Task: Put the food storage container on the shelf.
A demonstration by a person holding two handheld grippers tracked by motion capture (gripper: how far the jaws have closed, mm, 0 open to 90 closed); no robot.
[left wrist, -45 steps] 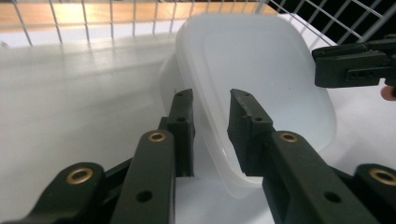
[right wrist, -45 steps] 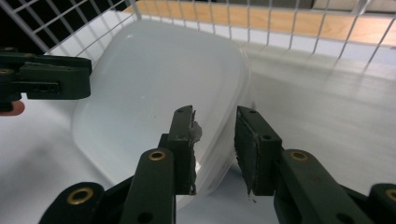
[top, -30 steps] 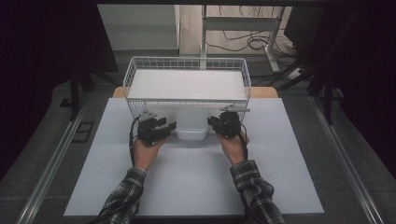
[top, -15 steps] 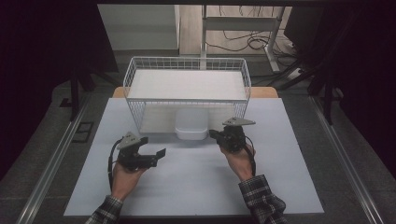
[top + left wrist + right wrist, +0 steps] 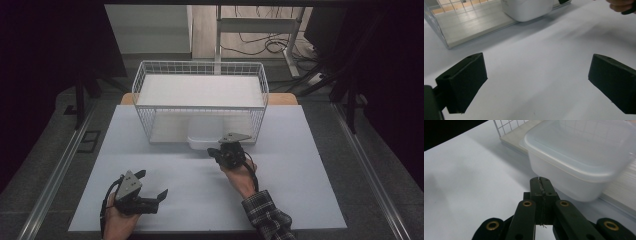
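Both hands have drawn back from the rack toward the near edge of the table, the left farthest, its jaws having just been opening. Pushing the tub into the lower shelf looks to be the step; next, a forward nudge. The tub sits just ahead of the right gripper, whose jaws are pressed together, empty. The left gripper gapes wide over bare table, holding nothing.

The tub is cut off by the right gripper view's top edge — its right rim blurred — and in the high view the basket wire hides its back.
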